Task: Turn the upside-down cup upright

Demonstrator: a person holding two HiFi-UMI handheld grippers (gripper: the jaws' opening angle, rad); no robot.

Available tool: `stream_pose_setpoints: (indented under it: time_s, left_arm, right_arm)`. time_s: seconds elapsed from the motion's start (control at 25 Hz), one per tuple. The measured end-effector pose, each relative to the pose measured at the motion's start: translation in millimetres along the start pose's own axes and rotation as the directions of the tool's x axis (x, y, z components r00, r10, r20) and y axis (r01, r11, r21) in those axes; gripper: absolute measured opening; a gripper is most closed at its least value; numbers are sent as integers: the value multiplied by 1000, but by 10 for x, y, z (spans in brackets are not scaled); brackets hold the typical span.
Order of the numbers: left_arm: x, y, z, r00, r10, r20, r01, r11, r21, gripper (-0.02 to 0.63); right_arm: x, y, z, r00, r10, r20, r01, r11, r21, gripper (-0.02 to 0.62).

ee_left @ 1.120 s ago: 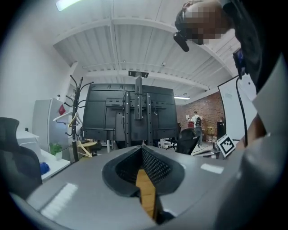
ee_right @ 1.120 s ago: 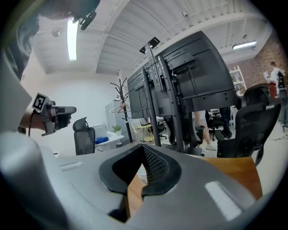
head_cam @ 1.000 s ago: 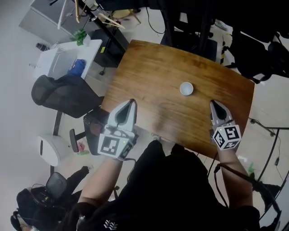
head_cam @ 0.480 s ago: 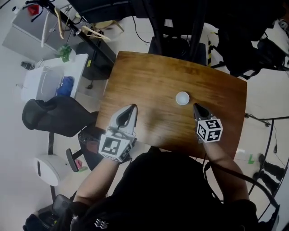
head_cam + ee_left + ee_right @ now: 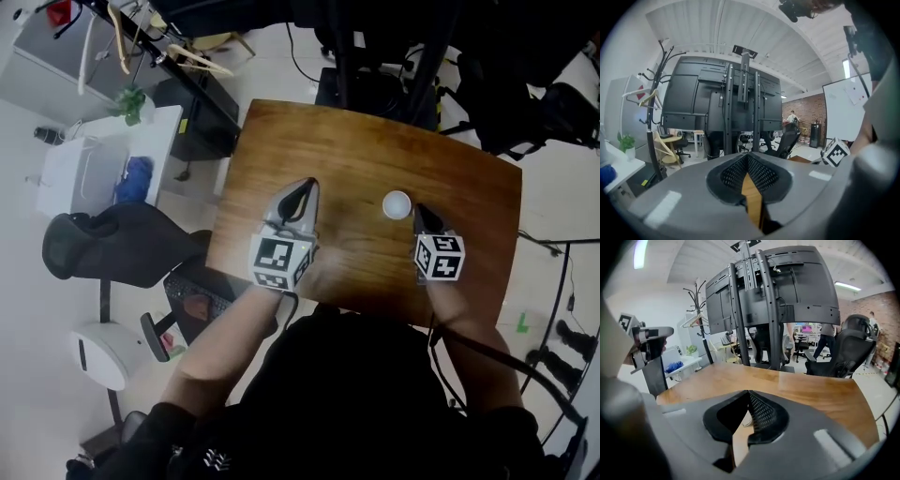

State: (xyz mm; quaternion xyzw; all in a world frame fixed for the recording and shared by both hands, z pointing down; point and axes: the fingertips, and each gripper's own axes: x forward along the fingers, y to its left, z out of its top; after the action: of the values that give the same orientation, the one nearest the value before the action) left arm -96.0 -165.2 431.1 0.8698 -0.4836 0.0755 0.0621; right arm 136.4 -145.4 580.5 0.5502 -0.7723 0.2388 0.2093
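So the little white cup (image 5: 397, 203) sits on the wooden table (image 5: 337, 141) just ahead and a touch to the left of the right gripper (image 5: 418, 212), practically at its tips but not touching as far as I can see. It's between the 2 grippers, way closer to the right one. The left gripper (image 5: 306, 186) is off to the cup's other side, well apart from it.

Both sets of jaws are clenched tip to tip with nothing in them, so the right one needs to open up before it can grab anything.

Handling-wise, my guess is the cup is light and thin-walled, probably a bit slick, and would squash or skid if pinched hard or nudged from 1 side. I'd take it across the side wall, around mid-height, gentle squeeze, then roll the wrist to flip it. From above I can't tell rim from base.

Compared to 1 second back: both grippers were hanging near the table's near edge, well apart from the cup. Now the left has pushed in toward mid-table and the right has dropped in right next to the cup. The cup itself hasn't budged on the table.
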Motion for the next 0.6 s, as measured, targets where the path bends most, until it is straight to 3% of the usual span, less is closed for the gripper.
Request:
stream_pose_setpoints:
  time_s: [0.16,0.24,0.6]
  left_arm:
    - [86,-72,-193,997,-45,-58,44,999,-16,0]
    - [29,-103,-220,995,-66,-70,65,998,-12,0]
    - [-71,-38,-208,996,-60,-67,59,998,-11,0]
  right_arm:
    - [50,48,-61,997,55,-44,-54,998,39,3]
    - [69,26,-126,996,60,-72,-56,997,56,47]
    - [258,-37,-297,984,92,-152,-77,992,103,97]
